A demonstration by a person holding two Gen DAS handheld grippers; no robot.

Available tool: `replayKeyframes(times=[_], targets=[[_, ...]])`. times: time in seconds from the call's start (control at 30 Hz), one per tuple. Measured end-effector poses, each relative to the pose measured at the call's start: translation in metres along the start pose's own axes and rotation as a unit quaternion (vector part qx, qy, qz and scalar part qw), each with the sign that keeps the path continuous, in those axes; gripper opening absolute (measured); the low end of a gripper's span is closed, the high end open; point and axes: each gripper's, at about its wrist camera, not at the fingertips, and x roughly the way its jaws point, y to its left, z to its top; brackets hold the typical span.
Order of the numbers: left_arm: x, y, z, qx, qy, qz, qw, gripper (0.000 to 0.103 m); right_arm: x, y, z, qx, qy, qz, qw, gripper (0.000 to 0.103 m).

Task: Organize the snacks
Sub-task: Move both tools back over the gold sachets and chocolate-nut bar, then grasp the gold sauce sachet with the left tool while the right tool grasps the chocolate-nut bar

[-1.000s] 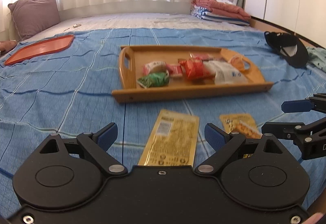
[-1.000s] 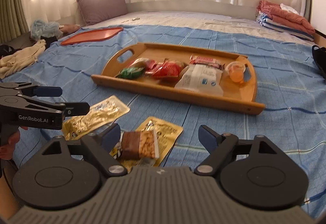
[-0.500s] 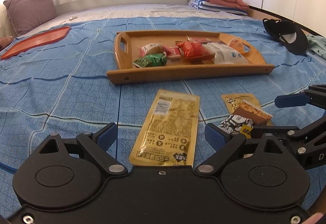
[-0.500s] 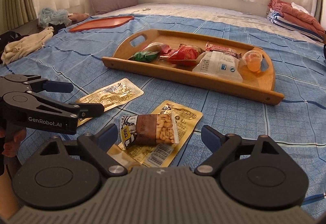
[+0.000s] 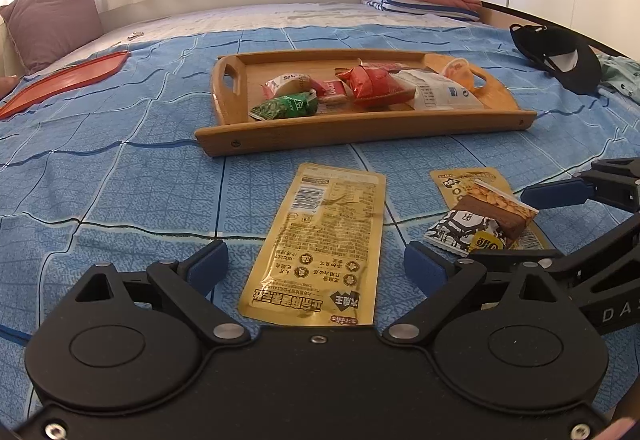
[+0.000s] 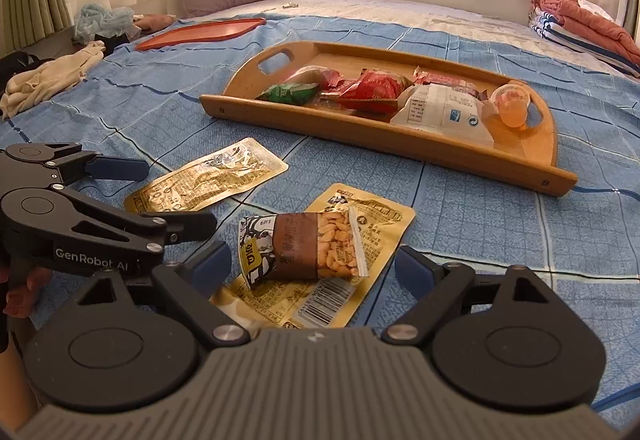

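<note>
Both grippers pulled back, packets fully in view. Left gripper and right gripper wide open, empty. Tray at 12 holds six-ish snacks; gold pouch, peanut pack, flat pouch remain on bed.

You can read "GenRobot.AI" in white letters on the side of the left gripper, as seen from the right wrist camera. In the left wrist view, the right gripper shows the white letters "DAS" on its side, cut off by the frame edge. The gold snack pouch between the left gripper's fingers carries a barcode and rows of Chinese characters that you cannot make out at this size. The peanut packet bears Chinese print, also too small to read. The gold pouch under it shows a barcode.
</note>
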Motion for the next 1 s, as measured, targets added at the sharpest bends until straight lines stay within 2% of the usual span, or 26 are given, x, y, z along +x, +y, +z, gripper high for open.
replayKeyframes(times=[0.47,0.67,0.8,1.0], targets=[[0.0010,0.0016,-0.0004,0.001,-0.003,-0.004,1.0000,0.091,0.0036,0.0011,-0.0031,-0.004,-0.006,-0.004,1.000,0.093],[-0.0008,0.0016,-0.0003,0.004,-0.005,-0.016,0.9999,0.078,0.0024,0.0033,-0.0043,-0.010,-0.010,-0.009,1.000,0.091],[-0.0027,0.0005,0.0000,0.009,-0.003,-0.028,0.9996,0.062,0.0012,0.0036,-0.0047,-0.012,-0.012,-0.009,1.000,0.090],[-0.0054,-0.0028,0.0008,0.007,-0.005,-0.024,0.9997,0.061,-0.0025,0.0036,-0.0057,-0.009,-0.024,-0.011,1.000,0.078]])
